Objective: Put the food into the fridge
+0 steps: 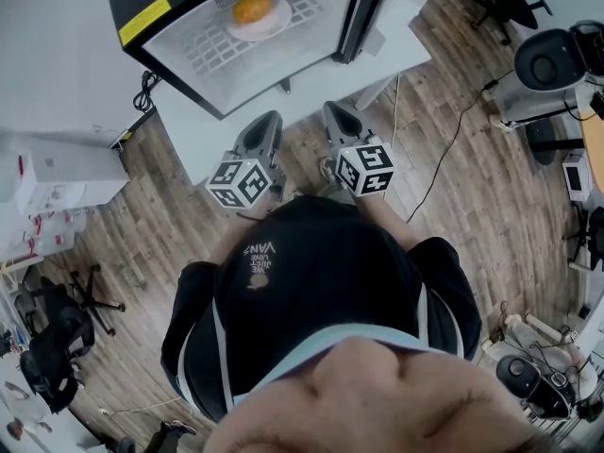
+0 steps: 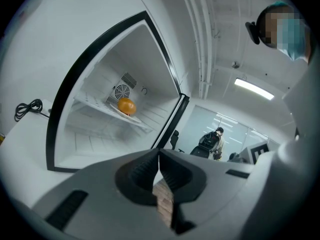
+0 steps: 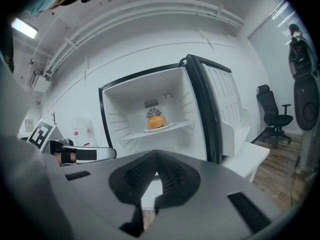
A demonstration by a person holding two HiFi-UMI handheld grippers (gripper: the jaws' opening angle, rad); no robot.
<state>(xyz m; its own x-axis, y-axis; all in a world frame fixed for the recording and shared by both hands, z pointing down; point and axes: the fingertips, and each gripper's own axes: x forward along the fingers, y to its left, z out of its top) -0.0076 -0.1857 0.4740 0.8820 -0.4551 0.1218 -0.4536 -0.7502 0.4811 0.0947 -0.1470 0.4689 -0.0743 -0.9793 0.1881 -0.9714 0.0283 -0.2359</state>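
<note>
**Open fridge with the food on its shelf; both claws closed and empty**

A wood-plank floor (image 1: 472,196) covers the room in the head view. On it stands a white bench (image 1: 311,88) carrying the fridge (image 3: 130,96), a black-framed cabinet with a white interior. Its door (image 3: 225,104) is swung wide, to the right in the right gripper view, with moulded racks on its inner face. The person's dark shirt (image 1: 321,300) fills the lower middle of the head view. A black office chair (image 3: 272,106) stands on the floor beyond the door. One wire shelf (image 3: 130,135) crosses the cabinet at about mid-height, and a round fan grille (image 3: 153,113) sits on the back wall just above it.

The left claw (image 2: 158,156) and the right claw (image 3: 156,159) are held side by side in front of the open cabinet, outside its opening and touching nothing. Each bears a marker cube (image 1: 241,182) at its rear. In each gripper view the two jaws lie pressed together, with nothing between them.

A black coiled cable (image 1: 144,92) lies just beside the fridge's left side. A white plate (image 1: 278,24) rests on the shelf, toward the back wall. The round orange food item (image 1: 252,8) lies on that plate, inside the fridge and well apart from both claws.
</note>
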